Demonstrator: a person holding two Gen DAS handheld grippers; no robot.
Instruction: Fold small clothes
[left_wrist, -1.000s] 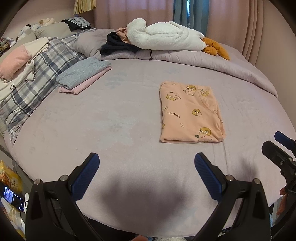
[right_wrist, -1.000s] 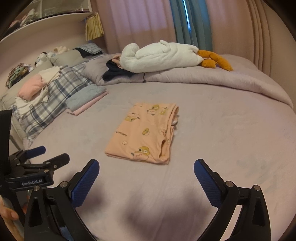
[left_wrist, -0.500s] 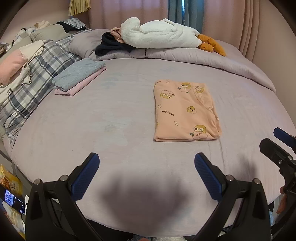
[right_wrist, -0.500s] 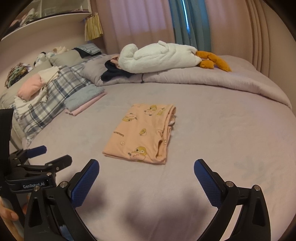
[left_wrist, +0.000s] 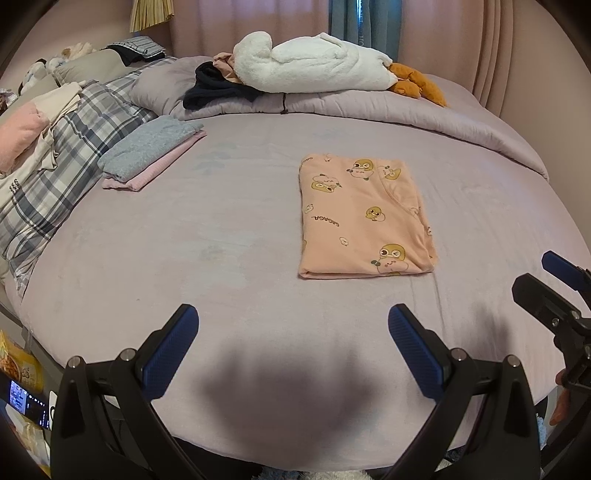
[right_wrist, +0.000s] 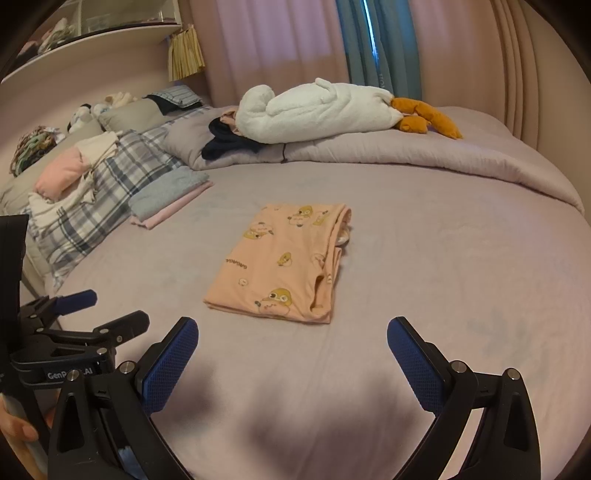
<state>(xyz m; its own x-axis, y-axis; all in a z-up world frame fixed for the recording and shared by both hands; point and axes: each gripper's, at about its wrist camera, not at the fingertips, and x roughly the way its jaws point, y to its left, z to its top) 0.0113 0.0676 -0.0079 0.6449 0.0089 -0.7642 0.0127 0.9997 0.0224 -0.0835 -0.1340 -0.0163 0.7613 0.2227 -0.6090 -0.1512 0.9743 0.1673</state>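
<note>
bed (left_wrist: 229, 258) with a lilac sheet fills both views; a rolled lilac duvet (left_wrist: 369, 110) lies along its far side. on the duvet rests a white goose plush (left_wrist: 314, 70) with orange feet, a dark garment (left_wrist: 218, 88) bunched against it. plaid pillow (left_wrist: 66, 155) at the far left, with pale clothes heaped on it. just beside the pillow – a stack of two folded items, grey folded top (left_wrist: 151, 147) on a pink folded piece (left_wrist: 159, 168). the peach duck-print garment (left_wrist: 360, 218) lies folded into a flat rectangle near mid-bed, well apart from the stack, touched by neither tool. left gripper (left_wrist: 293, 339) hovers over the near edge of the bed, blue pads spread wide, nothing between them. right gripper (right_wrist: 291, 343) likewise – pads wide apart, empty, short of the garment's near edge.
</note>
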